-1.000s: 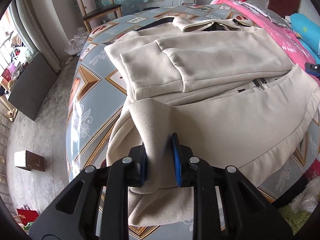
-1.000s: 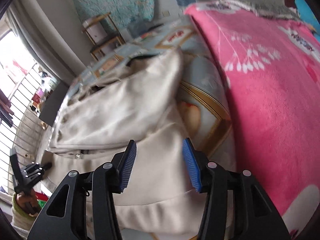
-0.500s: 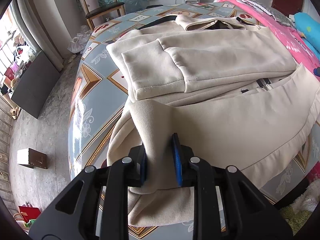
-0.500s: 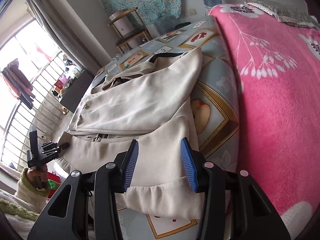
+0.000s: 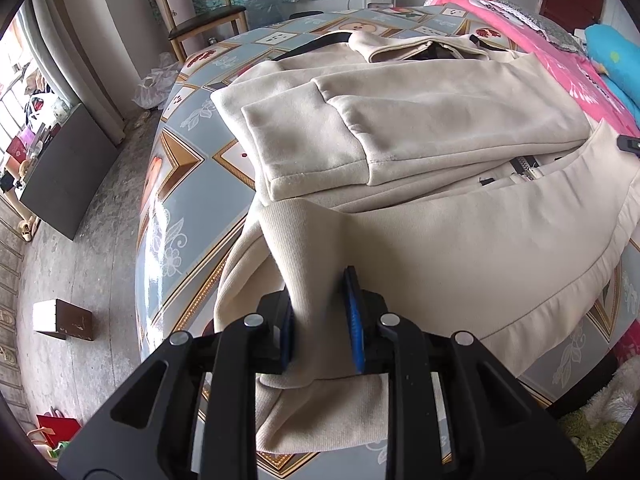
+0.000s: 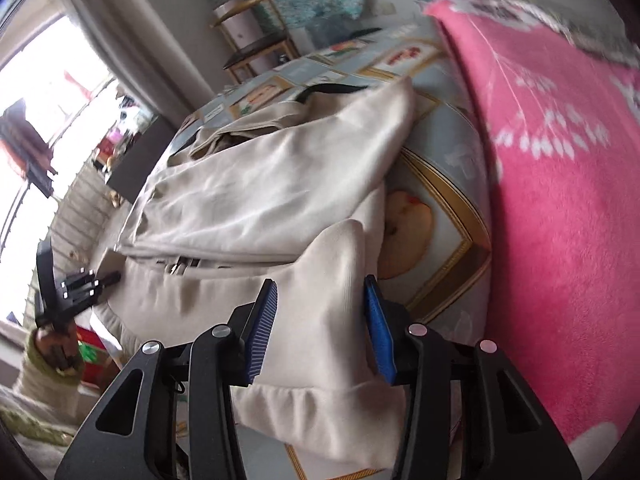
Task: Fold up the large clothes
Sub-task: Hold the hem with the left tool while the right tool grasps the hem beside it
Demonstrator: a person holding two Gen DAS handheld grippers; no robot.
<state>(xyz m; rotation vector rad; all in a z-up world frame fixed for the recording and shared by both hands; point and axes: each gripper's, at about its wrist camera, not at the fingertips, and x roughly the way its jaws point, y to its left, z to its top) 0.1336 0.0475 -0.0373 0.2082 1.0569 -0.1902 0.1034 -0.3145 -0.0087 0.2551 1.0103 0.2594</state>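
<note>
A large beige zip jacket (image 5: 440, 120) lies on the patterned bed cover (image 5: 180, 200), its sleeves folded across the chest. My left gripper (image 5: 320, 320) is shut on the ribbed hem at the jacket's near left corner, and the cloth rises in a fold from its jaws. In the right wrist view the same jacket (image 6: 260, 192) fills the middle. My right gripper (image 6: 320, 324) is shut on a thick bunch of the hem at the other corner, which stands up in a peak. The left gripper (image 6: 80, 284) shows far left there, held by a hand in a green cuff.
A pink blanket (image 6: 560, 200) covers the bed to the right of the jacket. A wooden chair (image 5: 200, 20) stands beyond the bed's far end. On the floor to the left are a dark cabinet (image 5: 64, 168) and a small box (image 5: 60, 320).
The right gripper's jaws have narrowed a little onto the hem and rolled, and the cloth between them now stands up higher. The left gripper keeps its grip and has not moved.
</note>
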